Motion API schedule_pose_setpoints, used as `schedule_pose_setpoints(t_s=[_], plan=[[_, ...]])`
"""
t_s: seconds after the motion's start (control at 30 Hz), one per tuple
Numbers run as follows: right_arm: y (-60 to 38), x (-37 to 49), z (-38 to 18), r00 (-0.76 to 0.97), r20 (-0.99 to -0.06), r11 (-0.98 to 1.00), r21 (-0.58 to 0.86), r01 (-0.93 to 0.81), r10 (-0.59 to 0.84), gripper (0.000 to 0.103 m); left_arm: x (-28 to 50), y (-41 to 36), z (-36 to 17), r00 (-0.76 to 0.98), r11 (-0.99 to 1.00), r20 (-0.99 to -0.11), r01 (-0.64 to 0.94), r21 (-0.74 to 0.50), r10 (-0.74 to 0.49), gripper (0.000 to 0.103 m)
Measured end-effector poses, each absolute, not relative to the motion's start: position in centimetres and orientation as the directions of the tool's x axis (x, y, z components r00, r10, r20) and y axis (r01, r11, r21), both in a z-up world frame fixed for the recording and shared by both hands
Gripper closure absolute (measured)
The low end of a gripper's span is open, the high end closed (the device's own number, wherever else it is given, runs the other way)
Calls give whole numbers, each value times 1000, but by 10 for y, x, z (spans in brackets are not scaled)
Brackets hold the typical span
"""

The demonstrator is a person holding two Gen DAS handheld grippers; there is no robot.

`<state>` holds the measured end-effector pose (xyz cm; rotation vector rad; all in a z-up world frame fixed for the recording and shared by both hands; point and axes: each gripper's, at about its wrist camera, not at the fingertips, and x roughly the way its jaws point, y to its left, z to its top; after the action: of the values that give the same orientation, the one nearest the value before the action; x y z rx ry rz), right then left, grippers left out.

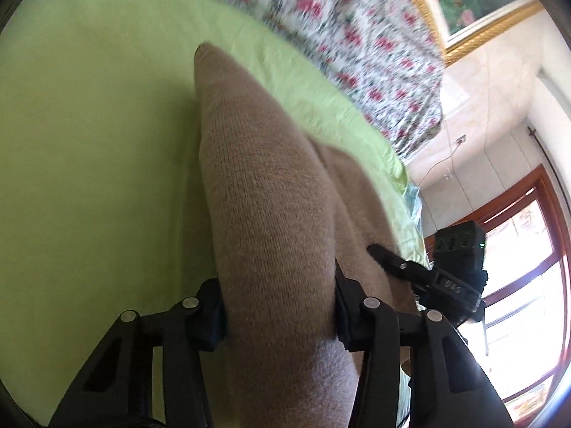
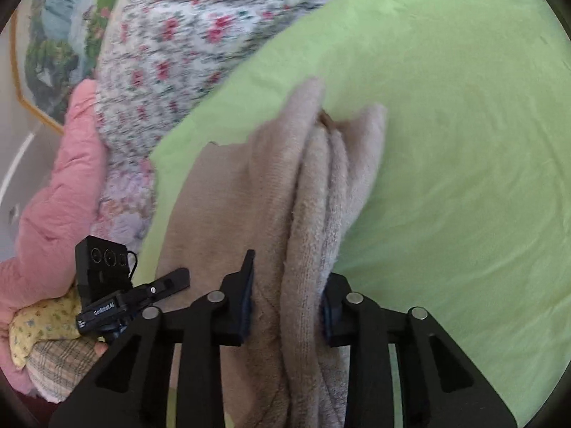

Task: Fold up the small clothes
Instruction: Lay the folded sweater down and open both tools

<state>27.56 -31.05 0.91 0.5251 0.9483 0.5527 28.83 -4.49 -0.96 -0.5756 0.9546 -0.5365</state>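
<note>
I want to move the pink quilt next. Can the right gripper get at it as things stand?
Probably not. The right gripper is shut on the beige garment, and the left gripper sits between it and the pink quilt.

A green sheet (image 2: 446, 142) covers the bed. A beige knit (image 2: 271, 185) lies on it. Beyond the knit, a floral quilt (image 2: 185, 46) lies along the sheet's far edge.
</note>
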Motion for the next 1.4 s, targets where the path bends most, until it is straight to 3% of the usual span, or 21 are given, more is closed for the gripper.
schedule_pose_setpoints(t_s=[0.23,0.33,0.43,0.53,0.7,0.97,1.07,1.17,1.23,1.27,1.33,1.4], plan=[[-233,240,1,364,-540,649,669,-361,759,73,204,29,24,549,783,-600,175,-598,-581,56],[-206,231,-12,310,-520,605,698,-382,796,73,180,53,16,553,794,-617,147,-590,-560,56],[-190,226,-29,281,-558,625,687,-371,781,73,170,61,-12,522,819,-677,75,-569,-519,54],[-191,223,-37,286,-569,637,687,-349,771,67,163,69,-27,526,805,-676,27,-592,-515,49],[-202,223,-23,337,-650,732,606,-312,681,45,158,75,-22,548,829,-689,12,-560,-474,40],[-202,231,31,456,-612,763,533,-366,646,45,172,109,8,639,863,-686,-69,-500,-347,37],[-184,246,29,434,-637,771,516,-374,637,63,187,108,9,642,882,-703,-85,-464,-308,37],[-168,269,11,397,-692,797,511,-322,603,67,200,100,3,634,901,-722,-91,-425,-277,37],[-163,277,3,381,-701,798,520,-305,603,78,208,97,-2,626,905,-732,-97,-415,-269,38],[-162,279,2,377,-692,788,534,-307,616,91,212,94,-3,624,906,-735,-98,-412,-267,40],[-170,275,14,413,-628,751,579,-318,659,93,216,89,-2,626,909,-731,-84,-409,-272,49],[-182,265,32,469,-542,710,613,-347,697,94,219,81,3,632,924,-731,-63,-378,-257,50]])
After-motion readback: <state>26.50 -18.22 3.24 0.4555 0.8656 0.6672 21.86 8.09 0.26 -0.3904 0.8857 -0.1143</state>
